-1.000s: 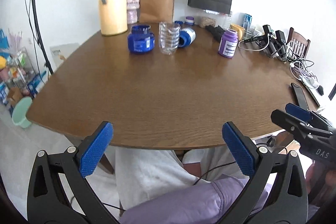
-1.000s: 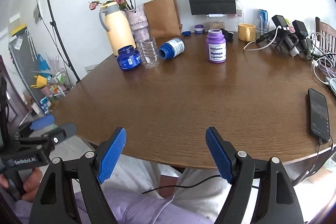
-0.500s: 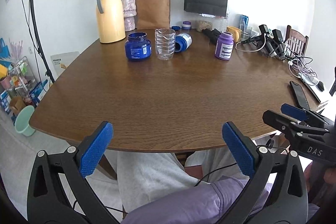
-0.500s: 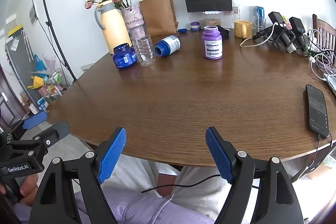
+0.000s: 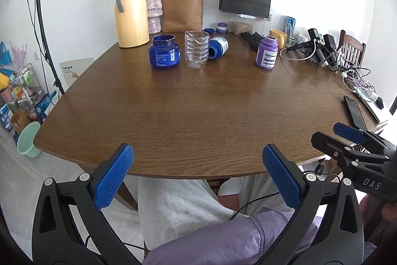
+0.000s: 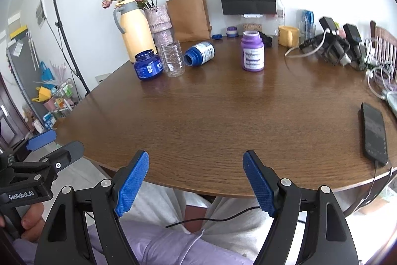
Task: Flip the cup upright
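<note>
Clear ribbed plastic cup (image 5: 196, 49), standing on the table; between two blue jars, far side.

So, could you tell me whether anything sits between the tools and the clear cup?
Nothing visible does. Bare table lies between both open tools, left and right, and the clear cup; the blue jar and tipped blue bottle only flank it.

one clear cup (image 5: 196, 49), two blue jars (image 5: 164, 52), two paper bags (image 5: 183, 8)
</note>
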`<state>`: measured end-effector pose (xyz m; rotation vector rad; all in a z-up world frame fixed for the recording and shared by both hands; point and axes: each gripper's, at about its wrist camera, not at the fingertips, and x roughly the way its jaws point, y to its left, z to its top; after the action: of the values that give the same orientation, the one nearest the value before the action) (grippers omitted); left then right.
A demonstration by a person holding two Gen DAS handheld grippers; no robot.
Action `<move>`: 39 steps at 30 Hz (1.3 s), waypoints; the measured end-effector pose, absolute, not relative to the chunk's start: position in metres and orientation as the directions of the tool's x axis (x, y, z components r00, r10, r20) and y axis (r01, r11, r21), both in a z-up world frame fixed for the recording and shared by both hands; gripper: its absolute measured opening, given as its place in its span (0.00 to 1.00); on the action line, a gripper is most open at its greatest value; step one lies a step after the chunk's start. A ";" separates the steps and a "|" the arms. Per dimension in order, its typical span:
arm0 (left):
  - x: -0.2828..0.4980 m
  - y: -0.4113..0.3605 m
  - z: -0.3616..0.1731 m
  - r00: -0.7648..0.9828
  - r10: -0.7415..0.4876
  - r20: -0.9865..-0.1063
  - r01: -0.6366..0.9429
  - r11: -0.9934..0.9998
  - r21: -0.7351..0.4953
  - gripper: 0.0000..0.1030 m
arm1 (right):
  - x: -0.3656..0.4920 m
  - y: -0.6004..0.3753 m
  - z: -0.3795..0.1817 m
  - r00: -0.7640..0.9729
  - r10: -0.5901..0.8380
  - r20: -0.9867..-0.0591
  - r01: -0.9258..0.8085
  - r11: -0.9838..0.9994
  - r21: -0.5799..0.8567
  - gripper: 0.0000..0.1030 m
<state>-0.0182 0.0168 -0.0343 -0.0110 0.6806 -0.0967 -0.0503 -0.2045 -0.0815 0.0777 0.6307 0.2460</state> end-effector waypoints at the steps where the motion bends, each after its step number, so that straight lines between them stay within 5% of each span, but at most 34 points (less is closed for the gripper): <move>1: -0.018 0.018 -0.034 0.774 -0.092 -0.626 0.084 0.996 -0.042 1.00 | -0.051 -0.203 -0.080 0.783 0.250 -0.570 -0.208 0.968 0.139 0.79; 39: -0.018 0.014 -0.033 0.780 -0.088 -0.620 0.086 0.996 -0.033 1.00 | -0.047 -0.205 -0.082 0.781 0.233 -0.579 -0.197 0.972 0.126 0.79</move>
<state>-0.0180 0.0140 -0.0327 -0.0028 0.6702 -0.0936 -0.0470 -0.2049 -0.0818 0.0593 0.6325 0.2328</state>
